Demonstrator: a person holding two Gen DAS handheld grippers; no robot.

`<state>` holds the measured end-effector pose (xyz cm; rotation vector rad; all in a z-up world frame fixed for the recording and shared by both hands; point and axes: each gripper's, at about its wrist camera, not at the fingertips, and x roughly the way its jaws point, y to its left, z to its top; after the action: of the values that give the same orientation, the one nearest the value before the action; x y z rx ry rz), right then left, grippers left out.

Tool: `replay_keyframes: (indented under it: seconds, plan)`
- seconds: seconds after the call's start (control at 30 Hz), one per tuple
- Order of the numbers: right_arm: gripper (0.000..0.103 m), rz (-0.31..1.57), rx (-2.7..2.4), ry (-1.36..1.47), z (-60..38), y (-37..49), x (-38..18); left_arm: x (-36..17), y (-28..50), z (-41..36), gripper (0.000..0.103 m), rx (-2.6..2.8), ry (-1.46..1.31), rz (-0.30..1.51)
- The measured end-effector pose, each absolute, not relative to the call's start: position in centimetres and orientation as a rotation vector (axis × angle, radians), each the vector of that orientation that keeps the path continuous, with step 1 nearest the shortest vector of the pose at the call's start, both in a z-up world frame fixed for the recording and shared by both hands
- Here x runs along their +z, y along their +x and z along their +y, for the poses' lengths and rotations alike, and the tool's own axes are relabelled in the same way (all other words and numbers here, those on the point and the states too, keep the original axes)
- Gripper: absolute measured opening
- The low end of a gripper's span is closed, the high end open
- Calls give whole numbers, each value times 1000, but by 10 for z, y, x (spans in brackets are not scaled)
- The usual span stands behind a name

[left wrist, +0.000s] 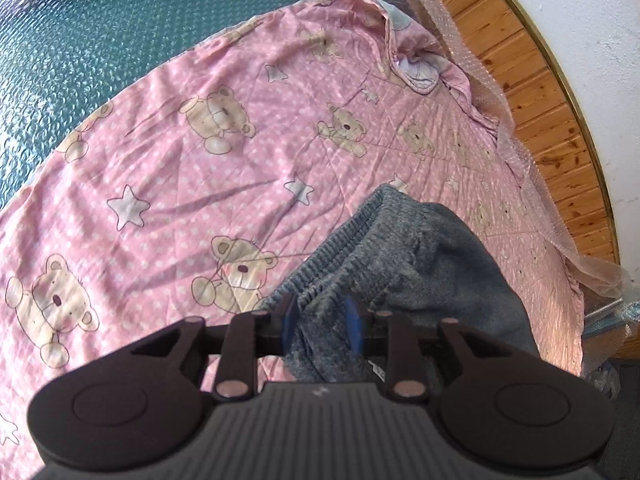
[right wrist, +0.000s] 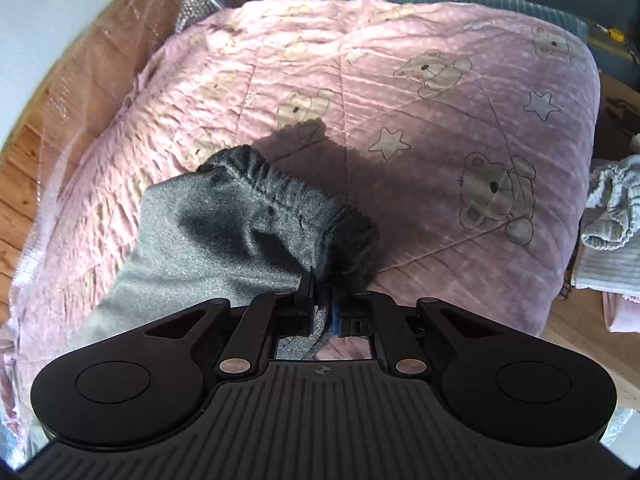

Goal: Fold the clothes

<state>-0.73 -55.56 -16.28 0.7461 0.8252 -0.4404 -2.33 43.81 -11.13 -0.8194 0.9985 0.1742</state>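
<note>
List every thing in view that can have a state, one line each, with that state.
grey garment: bunched, elastic waistband gathered, lying on the quilt.
left gripper: jaws partly apart, grey fabric between them, pads not visibly pressing.
right gripper: jaws close together, pinching the garment's fabric.
pink quilt: spread out, wrinkled, far corner turned back.
pale clothes: crumpled in a heap beside the quilt.

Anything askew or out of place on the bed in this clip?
The pink quilt has its far corner flipped over, showing a pale underside. The grey garment lies bunched rather than flat, waistband crumpled, fabric between both grippers' fingers. Nothing looks spilled or damaged.
</note>
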Motion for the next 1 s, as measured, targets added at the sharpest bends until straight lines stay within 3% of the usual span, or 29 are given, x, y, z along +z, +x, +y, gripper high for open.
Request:
replay_keyframes:
  seconds: [0.03, 0.07, 0.2, 0.3, 0.47, 0.57, 0.63, 0.7, 0.8, 0.9, 1.0]
  plan:
    - [46, 795, -485, 713, -554, -13, -156, -106, -28, 437, 43, 184, -831, 969]
    - [56, 763, -553, 643, -548, -19, -145, -99, -34, 437, 50, 192, -845, 937]
    - [55, 650, -631, 370, -506, -30, -104, -78, -57, 435, 58, 225, -906, 824]
    - [55, 647, -398, 231, -438, -19, -87, -80, -60, 432, 63, 195, -940, 816]
    - [49, 850, -90, 137, -344, 19, -131, -112, -47, 427, 63, 121, -947, 877]
    - [51, 975, -278, 59, -330, 30, -153, -131, -43, 436, 63, 78, -999, 886]
    - [45, 993, -372, -2, -312, 33, -150, -139, -43, 445, 68, 33, -1054, 867]
    - [47, 888, -289, -64, -257, 31, -116, -148, -42, 452, 70, -15, -1102, 855]
    - [58, 753, -38, -159, -138, 26, -64, -158, -32, 457, 70, -104, -1147, 843]
    - [78, 693, 368, -290, 9, 19, -47, -159, -23, 460, 70, -191, -1193, 813]
    - [81, 703, 762, -467, 143, 0, -64, -157, -15, 457, 70, -264, -1214, 811]
